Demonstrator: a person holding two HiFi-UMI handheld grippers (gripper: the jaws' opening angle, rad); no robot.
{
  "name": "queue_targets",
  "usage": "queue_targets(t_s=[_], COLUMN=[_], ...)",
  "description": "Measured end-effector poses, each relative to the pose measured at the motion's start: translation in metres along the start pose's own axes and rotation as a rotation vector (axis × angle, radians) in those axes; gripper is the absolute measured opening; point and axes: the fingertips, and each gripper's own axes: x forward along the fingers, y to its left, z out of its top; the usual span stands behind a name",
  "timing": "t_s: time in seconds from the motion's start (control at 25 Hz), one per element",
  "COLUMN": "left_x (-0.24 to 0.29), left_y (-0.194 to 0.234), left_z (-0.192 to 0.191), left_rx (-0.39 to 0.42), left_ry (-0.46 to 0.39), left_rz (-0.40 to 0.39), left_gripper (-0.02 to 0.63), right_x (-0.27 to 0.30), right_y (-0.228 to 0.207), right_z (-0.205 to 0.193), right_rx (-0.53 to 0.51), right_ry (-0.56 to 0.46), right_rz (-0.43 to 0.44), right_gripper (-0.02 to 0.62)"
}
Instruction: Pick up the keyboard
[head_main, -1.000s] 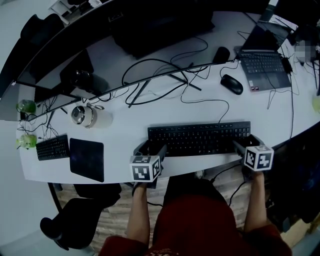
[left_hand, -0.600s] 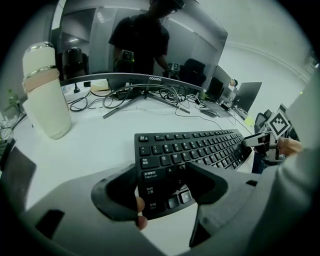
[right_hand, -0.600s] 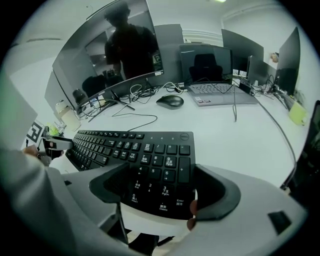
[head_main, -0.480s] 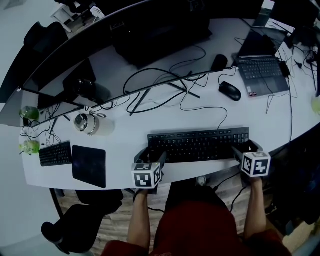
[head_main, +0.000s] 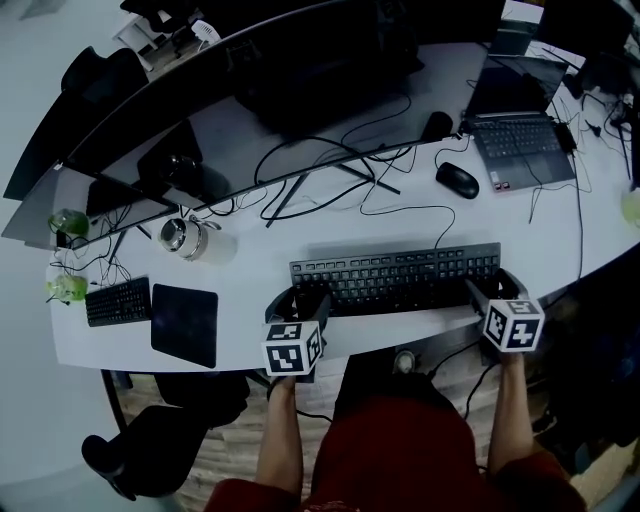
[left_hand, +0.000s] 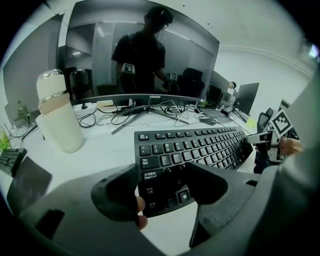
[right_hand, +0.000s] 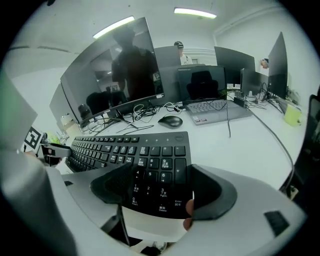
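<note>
While both ends were already pinched a second ago, the keyboard (head_main: 395, 280) now sits more tilted in the head view, its right end higher in the picture than its left. It lies along the near edge of the tabletop (head_main: 250, 262), with a soft shadow band beyond its far side. The left gripper (left_hand: 161, 182) is clamped across the keyboard's left end, where "Caps Lock" can be read, and the right gripper (right_hand: 160, 187) is clamped across the numpad end, by "Enter" and "Delete" (the round badge above the numpad is too small to read).
</note>
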Motion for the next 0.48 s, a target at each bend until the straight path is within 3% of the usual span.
queue_targets(t_s=[0.48], left_x=[-0.059], left_y=[-0.011], left_z=[0.049], left_rx=[0.041], left_ry=[-0.223], left_rz=[0.048], left_gripper=[0.301], right_x=[-0.049], right_y=[0.011], right_z=[0.051], right_rx=[-0.049], right_ry=[-0.228], right_rz=[0.016], right_gripper=[0.368])
